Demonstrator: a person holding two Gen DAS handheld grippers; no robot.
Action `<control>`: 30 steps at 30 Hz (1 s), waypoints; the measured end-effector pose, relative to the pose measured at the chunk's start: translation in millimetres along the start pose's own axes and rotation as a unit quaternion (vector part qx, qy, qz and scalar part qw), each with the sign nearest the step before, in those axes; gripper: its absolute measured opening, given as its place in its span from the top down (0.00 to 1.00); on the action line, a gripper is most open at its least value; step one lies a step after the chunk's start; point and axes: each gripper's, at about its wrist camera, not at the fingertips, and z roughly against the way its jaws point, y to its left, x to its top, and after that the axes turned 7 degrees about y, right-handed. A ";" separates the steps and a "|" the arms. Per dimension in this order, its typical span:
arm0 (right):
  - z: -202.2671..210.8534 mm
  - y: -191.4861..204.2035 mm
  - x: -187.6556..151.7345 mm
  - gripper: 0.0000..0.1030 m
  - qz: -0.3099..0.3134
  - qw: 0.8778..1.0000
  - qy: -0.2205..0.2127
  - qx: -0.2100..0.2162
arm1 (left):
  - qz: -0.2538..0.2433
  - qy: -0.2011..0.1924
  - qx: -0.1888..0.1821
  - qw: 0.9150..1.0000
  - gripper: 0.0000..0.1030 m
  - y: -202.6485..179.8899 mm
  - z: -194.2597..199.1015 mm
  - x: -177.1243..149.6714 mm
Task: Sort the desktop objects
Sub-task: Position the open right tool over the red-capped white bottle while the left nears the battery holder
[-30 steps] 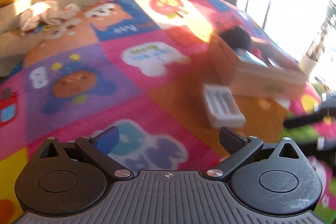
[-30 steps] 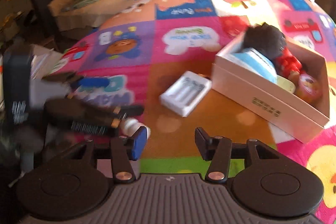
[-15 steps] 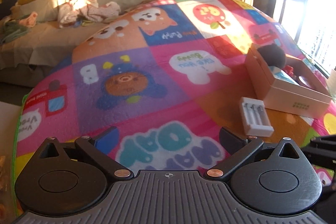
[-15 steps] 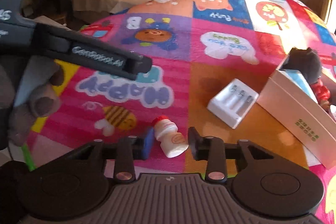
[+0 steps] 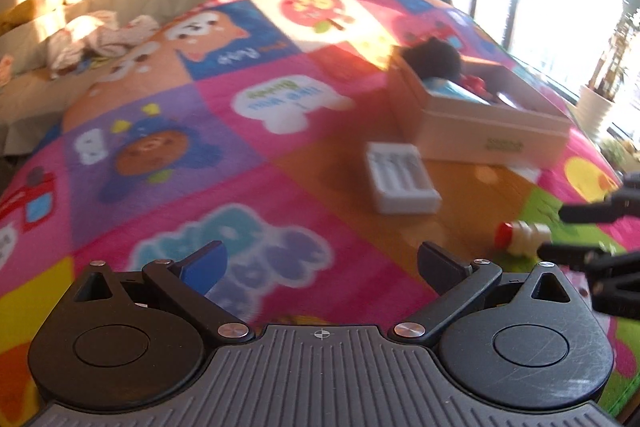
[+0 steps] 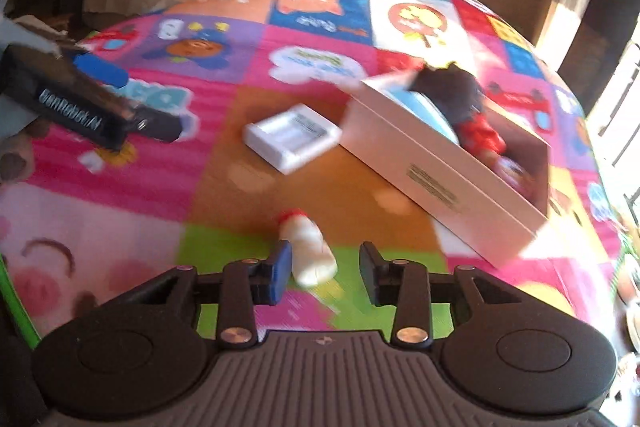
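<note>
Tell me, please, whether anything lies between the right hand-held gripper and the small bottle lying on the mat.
Nothing visible does. The small bottle lies on its side on the mat, partly between the open fingers of the right hand-held gripper. The white tray and the box sit farther off, beyond it.

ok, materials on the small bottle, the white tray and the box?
Bottle: looks like matte off-white plastic with a red cap. Tray: white moulded plastic, going by its ribbed slots and uniform look. Box: probably pale matte cardboard, thin straight walls with a printed label. Motion blur leaves finish uncertain.
</note>
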 end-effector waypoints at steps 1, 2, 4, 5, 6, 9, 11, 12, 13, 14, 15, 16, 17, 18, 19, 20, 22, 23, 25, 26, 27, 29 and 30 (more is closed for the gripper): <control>0.4 -3.5 -3.4 0.64 -0.005 1.000 0.003 -0.007 | -0.005 0.000 -0.003 1.000 0.00 -4.2 -2.9 -1.7; 0.4 -6.4 -6.4 0.64 -0.010 1.000 0.005 -0.014 | -0.011 0.000 -0.005 1.000 0.00 -8.0 -5.2 -3.4; 0.7 -10.7 -10.7 0.64 -0.018 0.999 0.009 -0.031 | -0.022 0.003 -0.006 1.000 0.00 -13.9 -9.9 -6.0; 1.0 -13.1 -11.3 0.64 -0.028 0.999 0.010 -0.034 | -0.026 0.006 -0.003 1.000 0.00 -16.2 -12.5 -7.2; 2.4 -15.7 -11.0 0.62 -0.042 0.999 0.009 -0.030 | -0.031 0.011 0.003 0.999 0.00 -18.4 -15.9 -8.8; 7.4 -15.0 -10.3 0.58 -0.066 0.998 -0.001 -0.005 | -0.034 0.025 0.008 0.999 0.00 -20.1 -21.1 -9.6; 8.4 -7.9 -8.3 0.58 -0.070 0.997 -0.002 0.016 | -0.034 0.026 0.009 0.999 0.00 -20.2 -21.8 -10.3; 8.9 -4.2 -7.8 0.57 -0.071 0.997 -0.002 0.027 | -0.034 0.026 0.008 0.999 0.00 -20.2 -21.8 -10.6; 8.5 -0.1 -6.6 0.57 -0.070 0.997 -0.003 0.035 | -0.034 0.026 0.008 0.999 0.00 -20.1 -22.1 -10.3; 7.8 3.8 -5.1 0.57 -0.068 0.997 -0.006 0.038 | -0.034 0.026 0.008 0.999 0.00 -20.1 -22.2 -10.3; 6.4 6.9 -3.5 0.56 -0.065 0.997 -0.008 0.038 | -0.033 0.027 0.006 0.999 0.00 -19.4 -22.5 -9.9; 4.6 8.9 -1.8 0.56 -0.063 0.997 -0.011 0.037 | -0.031 0.027 0.004 0.999 0.00 -18.7 -22.6 -10.0; 1.8 11.4 0.7 0.56 -0.060 0.998 -0.011 0.035 | -0.030 0.027 0.003 0.999 0.00 -18.6 -23.0 -10.0; -1.0 13.3 3.0 0.56 -0.054 0.998 -0.011 0.031 | -0.030 0.027 0.003 0.999 0.00 -18.0 -22.8 -10.0; -3.5 15.1 5.1 0.56 -0.046 0.998 -0.012 0.028 | -0.030 0.027 0.003 0.999 0.00 -18.3 -23.0 -10.1; -5.4 17.6 7.1 0.56 -0.037 0.999 -0.013 0.028 | -0.030 0.027 0.003 0.999 0.00 -17.9 -22.8 -9.9; -9.8 21.8 11.1 0.57 -0.017 0.999 -0.015 0.028 | -0.030 0.028 0.003 0.999 0.00 -18.0 -22.7 -9.8; -12.8 24.1 13.0 0.58 -0.007 1.000 -0.015 0.026 | -0.028 0.028 0.005 0.999 0.00 -17.8 -23.4 -9.6; -15.7 26.0 16.0 0.64 0.009 0.999 -0.019 0.037 | -0.026 0.028 0.003 0.999 0.00 -16.5 -23.7 -9.0; -15.3 27.3 16.5 0.66 0.019 0.999 -0.021 0.039 | -0.027 0.028 0.003 0.999 0.00 -16.4 -23.1 -8.9; -14.5 29.2 16.7 0.66 0.028 0.999 -0.024 0.033 | -0.027 0.028 0.002 0.999 0.00 -16.4 -22.9 -8.7; -12.7 30.8 15.8 0.77 0.041 0.998 -0.033 0.016 | -0.026 0.028 0.002 0.999 0.00 -16.7 -23.0 -8.7; -12.5 29.3 15.7 0.84 0.040 0.999 -0.034 0.007 | -0.027 0.028 0.003 0.999 0.00 -16.7 -23.0 -8.6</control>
